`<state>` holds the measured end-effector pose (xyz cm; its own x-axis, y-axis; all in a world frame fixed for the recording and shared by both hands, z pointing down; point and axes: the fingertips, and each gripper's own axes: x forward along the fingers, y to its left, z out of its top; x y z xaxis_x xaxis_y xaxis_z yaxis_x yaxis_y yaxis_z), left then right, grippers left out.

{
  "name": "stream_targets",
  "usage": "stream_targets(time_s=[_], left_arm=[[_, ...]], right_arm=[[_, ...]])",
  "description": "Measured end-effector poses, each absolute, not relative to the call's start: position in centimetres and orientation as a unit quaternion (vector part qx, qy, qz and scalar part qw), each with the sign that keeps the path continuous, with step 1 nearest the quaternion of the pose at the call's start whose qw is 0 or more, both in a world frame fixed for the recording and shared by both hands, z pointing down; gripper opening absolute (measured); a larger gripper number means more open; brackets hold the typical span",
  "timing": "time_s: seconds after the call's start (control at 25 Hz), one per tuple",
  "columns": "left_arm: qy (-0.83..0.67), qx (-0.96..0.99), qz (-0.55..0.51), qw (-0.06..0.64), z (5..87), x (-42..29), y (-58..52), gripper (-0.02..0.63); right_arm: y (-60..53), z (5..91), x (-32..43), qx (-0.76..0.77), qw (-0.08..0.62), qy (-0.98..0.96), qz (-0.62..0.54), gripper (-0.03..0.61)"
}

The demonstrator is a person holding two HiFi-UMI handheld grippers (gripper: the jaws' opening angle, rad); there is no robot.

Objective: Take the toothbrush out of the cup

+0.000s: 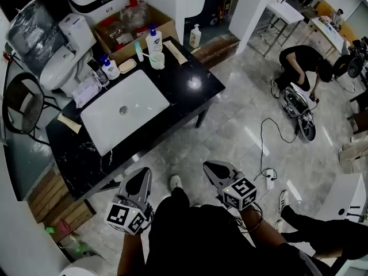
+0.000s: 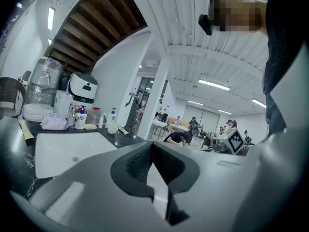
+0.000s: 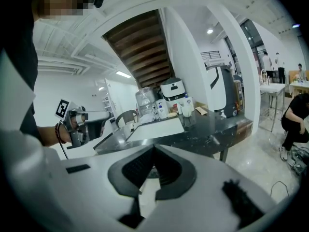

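Two grippers hang low in front of the person, the left gripper [image 1: 140, 180] and the right gripper [image 1: 214, 170]. Each gripper view shows its jaws pressed together on nothing. The task hasn't started, I'd say.

The small white cup [image 1: 157, 60] stands at the far end of the black marble-topped table [image 1: 190, 96], beyond the white rectangular sink basin [image 1: 144, 99]. It sits just beside a white pump bottle with a blue top [image 1: 153, 39]. The pale green toothbrush [image 1: 149, 54] seems to lean out of the cup toward the left, though it's too small from here to be sure. It is all well apart from both grippers.

To do this well, I'd step round to that end of the table first, not reach across the basin. Then spread one gripper's jaws, come down along the line of the handle and close on the part above the rim. Draw it out along its own lean so the cup doesn't tip. The other gripper could steady the cup, minding the crowded bottles.
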<state>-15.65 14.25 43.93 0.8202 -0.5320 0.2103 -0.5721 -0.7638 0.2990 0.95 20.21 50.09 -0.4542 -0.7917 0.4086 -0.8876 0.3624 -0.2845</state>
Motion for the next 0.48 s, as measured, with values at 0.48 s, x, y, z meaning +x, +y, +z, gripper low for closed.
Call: stream_targets(time_s=[0.48], left_arm=[[-0.268,0.944,0.047,0.185,44.1,-16.9,8.5,0.009]], right_arm=[[16.1,49.1,-0.3,0.540,0.109,-0.802,0.232,0.015]])
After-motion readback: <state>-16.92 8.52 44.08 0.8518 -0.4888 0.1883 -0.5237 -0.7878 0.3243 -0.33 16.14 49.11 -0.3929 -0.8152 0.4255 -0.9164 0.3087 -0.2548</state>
